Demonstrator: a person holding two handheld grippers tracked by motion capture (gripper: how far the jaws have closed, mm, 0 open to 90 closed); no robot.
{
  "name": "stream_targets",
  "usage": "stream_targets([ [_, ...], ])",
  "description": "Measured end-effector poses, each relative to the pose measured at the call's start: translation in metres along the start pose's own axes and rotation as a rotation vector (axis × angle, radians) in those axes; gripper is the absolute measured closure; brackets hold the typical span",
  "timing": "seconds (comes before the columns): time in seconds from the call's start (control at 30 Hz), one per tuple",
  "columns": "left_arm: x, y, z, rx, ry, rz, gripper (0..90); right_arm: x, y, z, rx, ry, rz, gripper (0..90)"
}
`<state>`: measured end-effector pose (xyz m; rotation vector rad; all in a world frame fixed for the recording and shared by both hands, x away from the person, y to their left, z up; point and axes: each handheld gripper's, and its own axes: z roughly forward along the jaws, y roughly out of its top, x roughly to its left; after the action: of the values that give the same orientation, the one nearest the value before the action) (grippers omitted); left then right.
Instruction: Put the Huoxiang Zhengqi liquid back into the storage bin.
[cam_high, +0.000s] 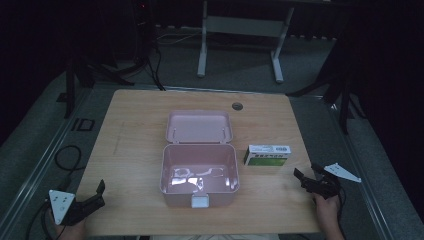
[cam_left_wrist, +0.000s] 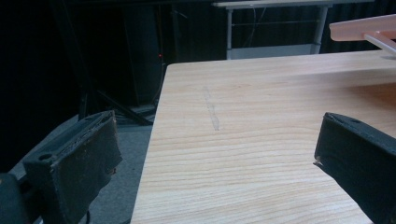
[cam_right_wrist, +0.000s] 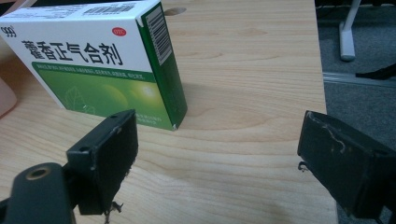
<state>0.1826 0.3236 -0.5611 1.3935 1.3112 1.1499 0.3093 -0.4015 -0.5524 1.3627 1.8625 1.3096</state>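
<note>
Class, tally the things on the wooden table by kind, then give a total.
Pink storage box, lid open: 1
Green-and-white medicine carton: 1
Total: 2

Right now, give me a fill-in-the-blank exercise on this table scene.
1. The pink box has its lid standing ____.
2. The green and white medicine carton lies to the ____ of the pink box in the high view.
3. The right gripper has its jaws ____, nothing between them.

Missing words: open; right; open
</note>
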Motion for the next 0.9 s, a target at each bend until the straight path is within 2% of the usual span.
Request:
stream_targets([
  [0.23,0.001,0.0,-0.001,0.005,-0.013,-0.006,0.2,-0.002,0.001,0.002,0.034,0.059,-0.014,12.6],
  [0.33,0.001,0.001,-0.001,-0.003,-0.031,-0.021,0.2,-0.003,0.002,0.004,0.062,0.064,-0.028,12.7],
  [0.6,0.002,0.001,-0.002,0.002,-0.036,-0.02,0.2,-0.003,0.006,0.008,0.159,0.2,-0.067,12.8],
  [0.7,0.002,0.001,-0.002,0.004,-0.036,-0.022,0.2,-0.002,0.007,0.01,0.203,0.261,-0.101,13.0],
  [0.9,0.002,0.001,-0.001,0.009,-0.04,-0.022,0.2,0.001,0.011,0.014,0.262,0.336,-0.166,12.9],
])
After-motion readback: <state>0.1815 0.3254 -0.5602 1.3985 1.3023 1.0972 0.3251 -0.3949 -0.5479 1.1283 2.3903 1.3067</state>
